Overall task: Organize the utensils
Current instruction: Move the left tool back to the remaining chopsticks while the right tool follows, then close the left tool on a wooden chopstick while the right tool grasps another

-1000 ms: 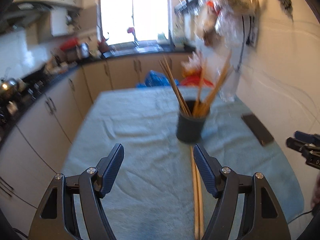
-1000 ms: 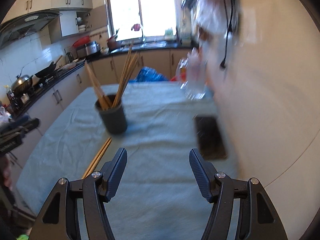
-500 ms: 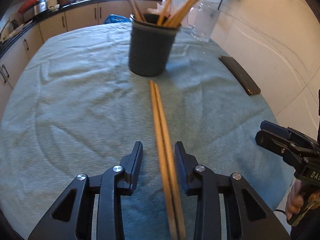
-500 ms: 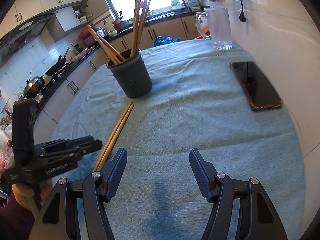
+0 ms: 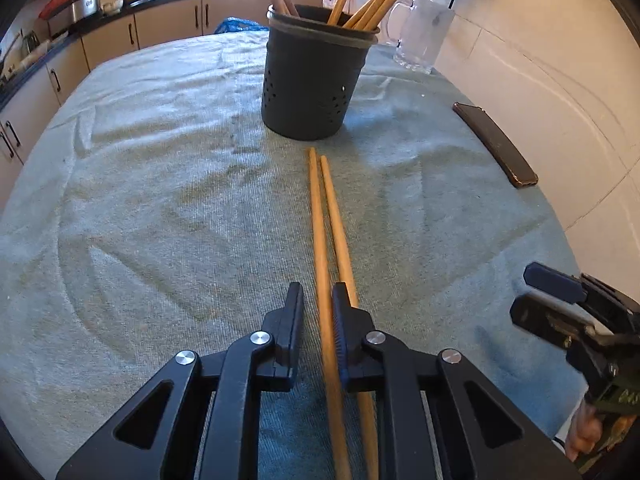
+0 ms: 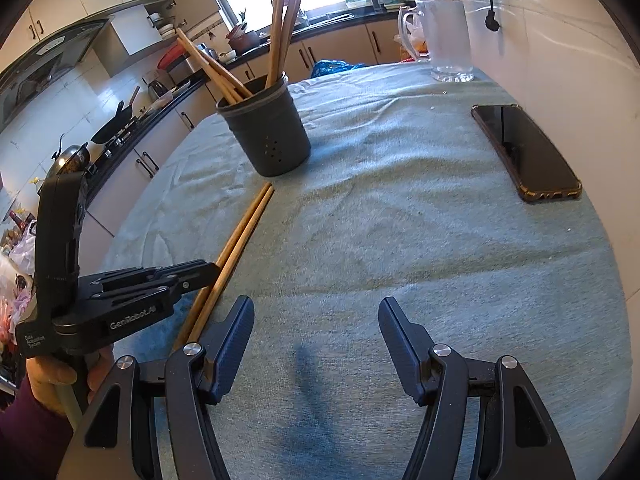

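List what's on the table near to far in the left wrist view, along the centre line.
left gripper → two loose chopsticks lying on the teal cloth → dark utensil holder with more chopsticks standing in it → clear glass jug

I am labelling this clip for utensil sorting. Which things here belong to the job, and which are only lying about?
Belong to the job:
- chopstick pair on the cloth
- dark holder with chopsticks
- left gripper, jaws just closing around one chopstick
- right gripper, open

Lying about:
- phone
- glass jug
- green cloth
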A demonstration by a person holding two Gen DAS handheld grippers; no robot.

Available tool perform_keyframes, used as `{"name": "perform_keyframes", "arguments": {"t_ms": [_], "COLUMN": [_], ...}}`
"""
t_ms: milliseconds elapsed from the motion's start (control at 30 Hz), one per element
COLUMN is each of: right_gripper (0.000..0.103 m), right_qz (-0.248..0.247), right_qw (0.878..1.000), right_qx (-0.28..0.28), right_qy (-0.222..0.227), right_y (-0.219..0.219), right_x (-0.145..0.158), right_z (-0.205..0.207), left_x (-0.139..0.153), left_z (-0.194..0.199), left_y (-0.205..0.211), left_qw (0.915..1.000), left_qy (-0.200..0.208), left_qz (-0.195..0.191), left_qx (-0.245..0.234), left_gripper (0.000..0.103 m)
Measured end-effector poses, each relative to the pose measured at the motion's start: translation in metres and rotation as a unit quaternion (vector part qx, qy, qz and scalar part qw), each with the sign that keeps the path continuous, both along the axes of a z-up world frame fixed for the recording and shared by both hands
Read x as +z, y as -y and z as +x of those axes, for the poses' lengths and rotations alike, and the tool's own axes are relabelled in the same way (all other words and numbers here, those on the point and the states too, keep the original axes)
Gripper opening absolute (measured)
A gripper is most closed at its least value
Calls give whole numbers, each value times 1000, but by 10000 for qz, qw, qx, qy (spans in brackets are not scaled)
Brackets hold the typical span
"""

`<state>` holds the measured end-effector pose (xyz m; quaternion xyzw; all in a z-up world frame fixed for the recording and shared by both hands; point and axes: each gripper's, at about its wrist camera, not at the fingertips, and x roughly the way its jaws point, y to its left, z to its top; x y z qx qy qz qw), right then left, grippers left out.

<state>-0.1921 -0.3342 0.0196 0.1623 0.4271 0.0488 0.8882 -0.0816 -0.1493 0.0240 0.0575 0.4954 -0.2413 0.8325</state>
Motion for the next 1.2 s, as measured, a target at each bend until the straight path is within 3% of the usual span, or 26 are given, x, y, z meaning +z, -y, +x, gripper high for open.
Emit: {"name": "perform_keyframes", "arguments": {"t_ms": [67,233,467,633,733,800,900,1200], "right_gripper": [69,69,69,65,54,33,13,9], "right_qz": [-3,3,-122,-407,-788,-953,-811,-911], "right_qw": [10000,9997,9975,9954,9933,9921,9932,9938], "right_qx": [50,252,679,796,771,733,690,341], "right_qy": [-16,-17,-141,-334,-334,-362,-463,-540], "right_y": [-5,-24,-71,-101,-111,-110,-103,-69], "right_x": [-1,0,-8,-20,-22,-23,-22,-21], "right_z": [2,7,30,48,50,52,51,19], "left_x": [0,2,1,-1,-2,-2,-2,0], "left_z": [1,6,-5,-7,-9,-10,-13,-22], "left_y": [1,-25,-81,-88,-86,-84,-84,-81], "left_qw": [9999,9983,9907,9875,9872,9874,9878,9894], "left_qy": [71,-191,-531,-582,-554,-521,-437,-275], "left_qz": [127,10,-511,-679,-687,-660,-615,-391], "left_qx": [65,557,1140,1301,1327,1341,1360,1373], "left_gripper": [7,7,7,7,7,7,7,7]}}
